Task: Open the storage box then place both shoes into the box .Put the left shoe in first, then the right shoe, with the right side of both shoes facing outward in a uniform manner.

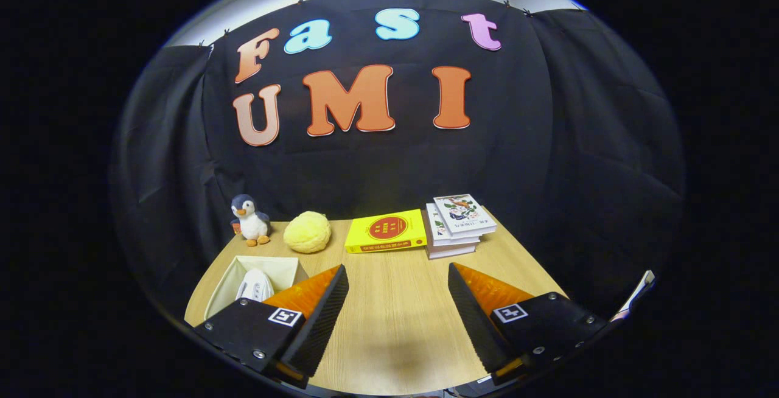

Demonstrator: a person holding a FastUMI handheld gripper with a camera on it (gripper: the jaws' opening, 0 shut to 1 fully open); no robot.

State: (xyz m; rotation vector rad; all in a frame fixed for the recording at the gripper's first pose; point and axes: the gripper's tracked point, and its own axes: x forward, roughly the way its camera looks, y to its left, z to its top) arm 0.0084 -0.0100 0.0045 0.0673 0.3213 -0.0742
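Jaws wide apart, gripping nothing, with only bare wooden surface between and just ahead of them; gripper hanging above the near part of that surface. Off to the left, partly hidden behind the left finger, an open-topped pale storage box, with one white shoe lying inside. Hard to tell which shoe of the pair, or which side faces outward, from so little of it showing. Judging by this, box already open and at least one shoe in, so probably between the two placements or close to the end. Farther back, well beyond the fingers: a plush penguin at the far left corner, a yellow fluffy ball just beside it, a yellow book lying flat, and a stack of books next to that on the right. Next move, if a shoe remains: finding it, closing on it around the middle or heel, then carrying it left and lowering it into the box beside the first, oriented the same way.
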